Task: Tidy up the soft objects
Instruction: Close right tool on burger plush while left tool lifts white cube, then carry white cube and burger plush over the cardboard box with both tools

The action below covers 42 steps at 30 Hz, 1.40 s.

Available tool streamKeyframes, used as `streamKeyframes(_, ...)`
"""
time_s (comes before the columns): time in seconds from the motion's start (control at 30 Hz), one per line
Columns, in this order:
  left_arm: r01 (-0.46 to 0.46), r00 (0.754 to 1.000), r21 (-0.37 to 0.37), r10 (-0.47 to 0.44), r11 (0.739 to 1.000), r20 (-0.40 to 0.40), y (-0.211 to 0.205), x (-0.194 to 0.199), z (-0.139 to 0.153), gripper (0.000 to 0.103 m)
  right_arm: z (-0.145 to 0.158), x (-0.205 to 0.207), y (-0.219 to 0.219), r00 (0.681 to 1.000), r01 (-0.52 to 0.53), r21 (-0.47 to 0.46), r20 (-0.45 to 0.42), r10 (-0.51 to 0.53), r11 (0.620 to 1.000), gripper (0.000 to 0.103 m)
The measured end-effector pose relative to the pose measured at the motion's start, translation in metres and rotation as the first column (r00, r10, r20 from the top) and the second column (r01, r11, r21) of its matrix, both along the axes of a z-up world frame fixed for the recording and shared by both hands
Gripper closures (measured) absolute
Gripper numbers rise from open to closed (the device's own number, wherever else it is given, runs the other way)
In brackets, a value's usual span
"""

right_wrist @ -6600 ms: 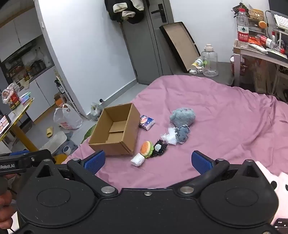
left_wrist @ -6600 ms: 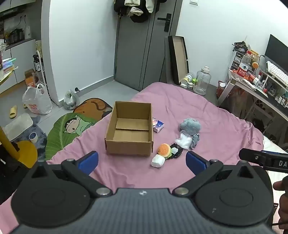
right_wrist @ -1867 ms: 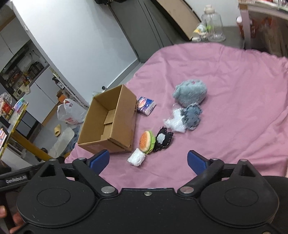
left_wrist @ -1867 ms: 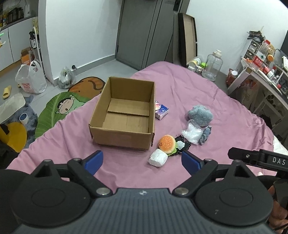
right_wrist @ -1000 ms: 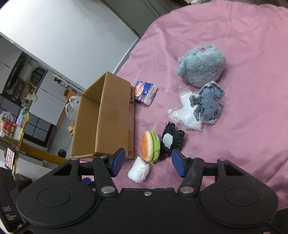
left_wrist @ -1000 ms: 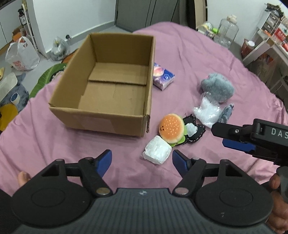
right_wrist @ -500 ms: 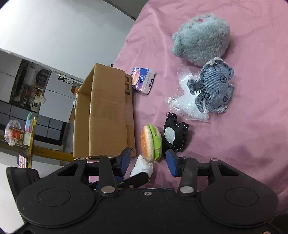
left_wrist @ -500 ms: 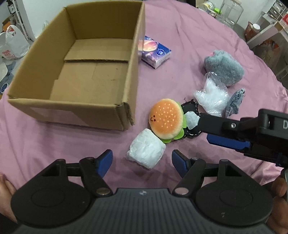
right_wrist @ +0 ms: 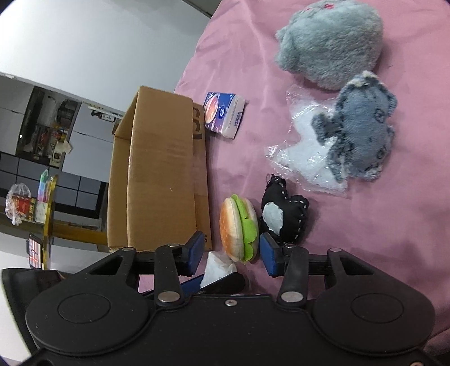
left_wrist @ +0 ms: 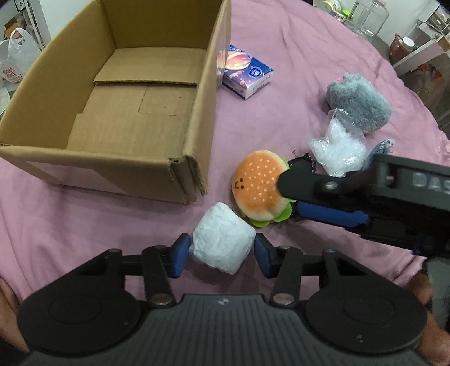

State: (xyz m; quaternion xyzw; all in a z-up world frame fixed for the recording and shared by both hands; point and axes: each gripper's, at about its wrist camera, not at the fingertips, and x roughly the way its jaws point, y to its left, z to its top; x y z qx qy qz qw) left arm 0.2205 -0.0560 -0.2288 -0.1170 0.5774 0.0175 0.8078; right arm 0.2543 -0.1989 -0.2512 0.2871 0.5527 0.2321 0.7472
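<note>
An open cardboard box (left_wrist: 118, 118) lies on the pink bedspread (left_wrist: 295, 70). My left gripper (left_wrist: 220, 254) is open, its blue pads on either side of a white wrapped bundle (left_wrist: 222, 243), close to it. My right gripper (right_wrist: 232, 252) is open around a burger plush (right_wrist: 237, 228), which also shows in the left wrist view (left_wrist: 260, 187). A black heart plush (right_wrist: 281, 215) sits right of the burger. Beyond lie a clear bag of white stuffing (right_wrist: 306, 162), a blue-grey plush (right_wrist: 362, 138) and a fluffy grey plush (right_wrist: 329, 42).
A blue tissue pack (left_wrist: 243, 74) lies against the box's right side. The bed edge drops off left of the box to a floor with bags. A desk and bottles (left_wrist: 371, 17) stand at the far right.
Both grippers have moved forward and down. The left now straddles the white bundle and the right straddles the burger plush. Both jaws have narrowed.
</note>
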Motion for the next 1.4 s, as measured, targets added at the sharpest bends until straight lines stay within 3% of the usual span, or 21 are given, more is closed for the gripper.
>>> streamKeyframes(0.17,-0.023,1.0,-0.02,0.023,1.0,0.014,0.009,-0.004,0.006,0.055,-0.002,0.0,0.01,1.0,-0.014,-0.043,0.004,0.014,0.999,0.059)
streamKeyframes(0.23,-0.032,0.999,-0.024,0.032,0.999,0.022,0.013,-0.006,0.011,0.055,-0.003,0.0,0.015,1.0,-0.023,-0.068,0.003,0.023,0.997,0.065)
streamKeyframes(0.33,-0.05,0.998,-0.036,0.051,0.998,0.037,0.021,-0.012,0.02,0.055,-0.007,0.0,0.023,0.999,-0.035,-0.1,-0.001,0.035,0.994,0.086)
streamKeyframes(0.4,-0.059,0.997,-0.038,0.061,0.998,0.046,0.025,-0.015,0.026,0.055,-0.004,-0.002,0.024,0.999,-0.033,-0.105,0.015,0.035,0.994,0.089)
streamKeyframes(0.83,-0.098,0.987,-0.06,0.105,0.993,0.121,0.057,-0.039,0.072,0.055,0.035,-0.034,0.016,0.998,0.048,-0.183,0.039,-0.042,0.982,0.09)
streamKeyframes(1.4,-0.087,0.975,-0.105,0.106,0.991,0.195,0.096,-0.053,0.102,0.055,0.098,-0.055,0.057,0.981,0.106,-0.196,0.181,-0.071,0.975,0.09)
